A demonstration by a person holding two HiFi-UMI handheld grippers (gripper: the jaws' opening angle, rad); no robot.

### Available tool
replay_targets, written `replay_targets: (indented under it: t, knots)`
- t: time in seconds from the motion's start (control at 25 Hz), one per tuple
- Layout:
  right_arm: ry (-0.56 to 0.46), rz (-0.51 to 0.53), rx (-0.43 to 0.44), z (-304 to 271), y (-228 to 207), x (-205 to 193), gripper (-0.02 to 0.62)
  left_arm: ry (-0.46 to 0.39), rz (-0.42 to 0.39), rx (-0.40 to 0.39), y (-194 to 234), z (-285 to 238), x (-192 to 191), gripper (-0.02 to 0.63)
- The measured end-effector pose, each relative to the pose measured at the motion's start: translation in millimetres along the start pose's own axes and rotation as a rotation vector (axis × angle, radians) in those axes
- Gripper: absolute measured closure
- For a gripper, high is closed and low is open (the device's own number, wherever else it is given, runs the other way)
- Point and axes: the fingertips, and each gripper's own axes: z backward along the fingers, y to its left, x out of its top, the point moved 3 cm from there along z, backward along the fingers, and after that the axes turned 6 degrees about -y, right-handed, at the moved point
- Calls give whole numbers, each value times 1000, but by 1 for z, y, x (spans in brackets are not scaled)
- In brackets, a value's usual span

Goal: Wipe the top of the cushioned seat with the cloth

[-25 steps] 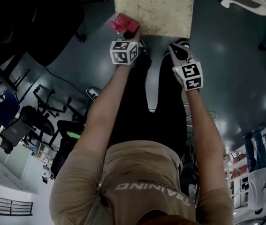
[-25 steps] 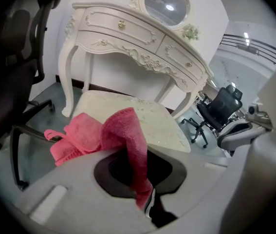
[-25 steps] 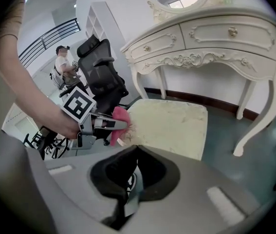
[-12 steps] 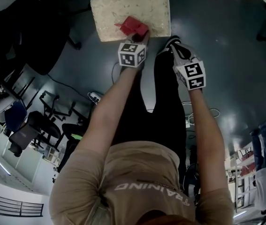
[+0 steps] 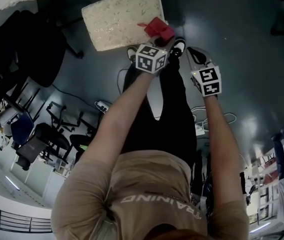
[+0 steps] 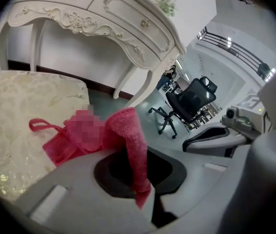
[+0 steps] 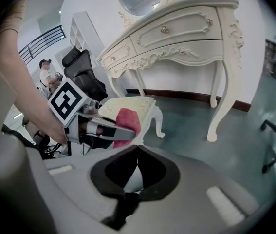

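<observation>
Seat: the cushioned seat (image 5: 116,19) is seen on the dark floor (image 5: 242,39), in front of the person's feet; its cream, patterned top is bare apart from the cloth.
Cloth: the red cloth (image 5: 159,30) is bunched at the seat's near right corner, partly on the top and partly over the edge (a loose loop trails onto the cushion in the left gripper view).
Left gripper: the left gripper (image 5: 163,40) is held low at that corner; its fingers are clamped on a fold of the cloth, which hangs down between them in the left gripper view.
Right gripper: the right gripper (image 5: 192,51) is kept off to the side of the seat, above the floor; its fingers are brought together with nothing between them.
Surroundings: a white dressing table (image 7: 176,38) is seen behind the seat, and an office chair (image 6: 191,99) well apart from it.
Step in hand: a wiping stroke along the near edge is judged to be under way.
Done: no trace of wiping can be read on the fabric, so the share already covered cannot be told.
Left: from where the cloth lies, the middle and the far side of the top are judged as yet to be passed over.
</observation>
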Motion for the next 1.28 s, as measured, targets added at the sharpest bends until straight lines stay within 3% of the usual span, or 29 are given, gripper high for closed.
replay_targets:
  t: [0.28, 0.48, 0.72, 1.0, 1.28]
  knots:
    - [-10, -2, -18, 14, -24, 3, 591, 17, 112, -176, -40, -22, 3, 574]
    - [-63, 3, -34, 22, -34, 14, 591, -14, 85, -194, -46, -16, 14, 574]
    - [-160, -31, -55, 38, -27, 47, 592, -64, -34, -211, -47, 23, 41, 575]
    - [-209, -50, -12, 66, 36, 86, 591, -113, -67, -195, -58, 108, 72, 574]
    - [-297, -45, 6, 97, 104, 170, 591, -203, -104, -145, -74, 209, 126, 574]
